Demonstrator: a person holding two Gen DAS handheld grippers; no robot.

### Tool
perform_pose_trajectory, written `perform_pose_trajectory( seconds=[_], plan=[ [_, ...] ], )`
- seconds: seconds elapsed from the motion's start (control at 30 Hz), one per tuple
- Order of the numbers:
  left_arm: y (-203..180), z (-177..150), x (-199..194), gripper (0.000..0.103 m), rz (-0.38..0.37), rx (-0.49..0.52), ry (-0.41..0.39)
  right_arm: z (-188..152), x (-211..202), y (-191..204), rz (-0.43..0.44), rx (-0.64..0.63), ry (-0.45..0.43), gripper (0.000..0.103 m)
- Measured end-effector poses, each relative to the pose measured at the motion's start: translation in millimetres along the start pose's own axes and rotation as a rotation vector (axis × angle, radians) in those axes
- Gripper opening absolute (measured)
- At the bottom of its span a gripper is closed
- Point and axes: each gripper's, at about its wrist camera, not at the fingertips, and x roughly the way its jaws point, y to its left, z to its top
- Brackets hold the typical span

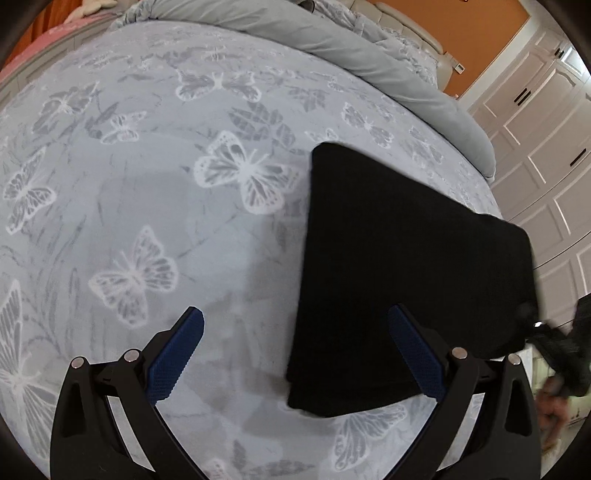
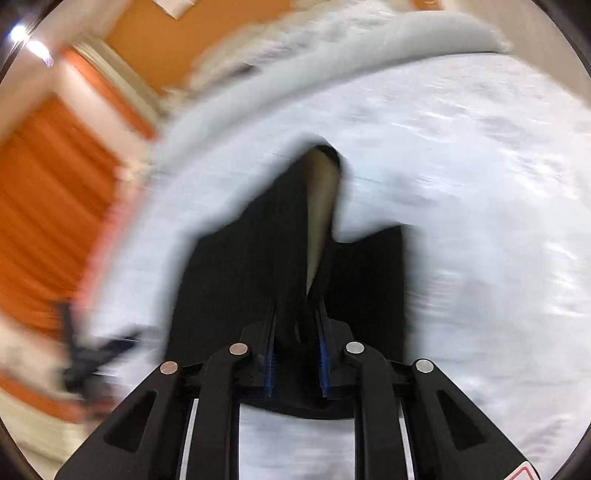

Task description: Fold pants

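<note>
The black pants (image 1: pixel 399 266) lie folded into a thick rectangle on the bed with the pale blue butterfly sheet (image 1: pixel 155 192). My left gripper (image 1: pixel 295 332) is open and empty, hovering over the near left edge of the fold, its right finger above the cloth. In the blurred right wrist view my right gripper (image 2: pixel 297 332) is shut on an edge of the black pants (image 2: pixel 236 280); a lifted part shows a pale lining (image 2: pixel 321 206). The right gripper also shows in the left wrist view (image 1: pixel 554 343), at the fold's right edge.
A rolled grey duvet (image 1: pixel 332 40) lies along the far side of the bed. White wardrobe doors (image 1: pixel 543 122) stand to the right and an orange wall (image 1: pixel 461 33) behind. Orange curtains (image 2: pixel 48 206) show in the right wrist view.
</note>
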Motion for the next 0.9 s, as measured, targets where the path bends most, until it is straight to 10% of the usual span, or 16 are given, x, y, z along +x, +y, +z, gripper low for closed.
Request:
perform_pose_trajectory(
  seconds=[0.17,0.23,0.27,0.4,0.43,0.47,0.5,0.6,0.8,0.9],
  plan=[
    [-2,-5,26,0.098,-0.089,-0.052,0.096,-8,-6,-25,0.04,0.124,0.006,0.032],
    [0,-6,40,0.098,-0.087,-0.072,0.129,-10,-28,-25,0.04,0.101,-0.072,0.076],
    [2,-7,47,0.098,-0.087,-0.092,0.14,-12,-30,-29,0.015,0.102,-0.078,0.081],
    [-3,-6,56,0.098,-0.076,-0.099,0.107,-24,19,-45,0.092,0.18,0.117,0.079],
    [-5,-5,57,0.092,-0.088,-0.086,0.104,-27,37,-46,0.127,0.191,0.158,0.06],
    [-7,-5,59,0.082,-0.101,-0.074,0.102,-35,45,-42,0.154,0.186,0.176,0.052],
    [-11,-5,59,0.047,-0.147,-0.057,0.105,-40,45,-38,0.143,0.171,0.173,0.042],
    [-17,-3,36,0.025,-0.157,-0.037,0.09,-37,14,-12,0.168,0.102,0.105,0.028],
    [11,-29,-34,0.026,-0.152,0.008,0.118,-84,-24,14,0.292,0.026,0.181,0.035],
    [33,-46,-19,0.03,-0.046,0.022,0.209,-115,9,1,0.119,0.035,0.322,0.049]
  ],
)
